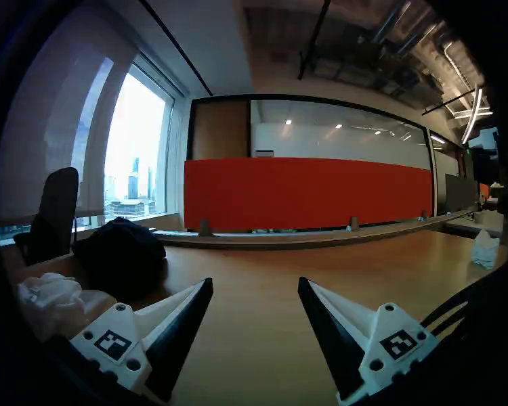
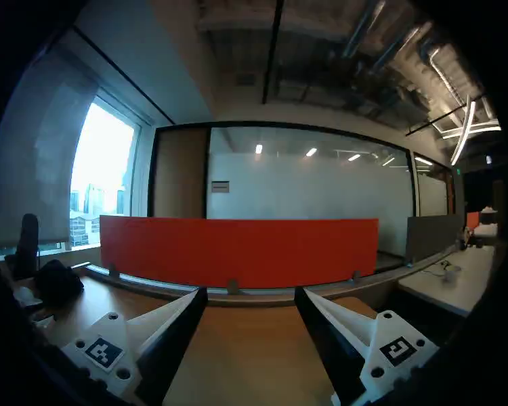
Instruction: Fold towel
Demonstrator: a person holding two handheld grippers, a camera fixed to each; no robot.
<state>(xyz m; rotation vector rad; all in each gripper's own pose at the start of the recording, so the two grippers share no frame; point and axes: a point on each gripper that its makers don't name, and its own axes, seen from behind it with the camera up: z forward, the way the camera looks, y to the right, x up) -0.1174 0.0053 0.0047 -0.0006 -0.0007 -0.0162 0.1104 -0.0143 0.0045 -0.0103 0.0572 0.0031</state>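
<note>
1. A crumpled white cloth (image 1: pixel 47 294), seemingly the towel, is seen bunched in a heap on the wooden surface (image 1: pixel 267 298) at the lower left edge of the left gripper view. Whether it is truly a towel cannot be told for certain.
2. The cloth lies off to the left of the left hand-held gripper (image 1: pixel 254 281), beside the base of its left finger and outside the gap between the fingers. Whether cloth and finger touch cannot be told.
3. The left hand-held gripper is held spread wide, and only bare surface is seen between its fingers.
4. In the right gripper view, the right hand-held gripper (image 2: pixel 250 291) is likewise spread apart, with nothing pinched. It is pointed toward an orange partition (image 2: pixel 240 257).
5. A black bag (image 1: pixel 122 254) is seen just behind the cloth on the surface, and a dark chair (image 1: pixel 51 213) stands farther left, by the window (image 1: pixel 135 162).
6. The orange partition is set along the far edge of the surface, with a glass wall (image 1: pixel 335 139) behind it. A small white item (image 1: pixel 485 247) is seen at the far right, too blurred to be identified.
</note>
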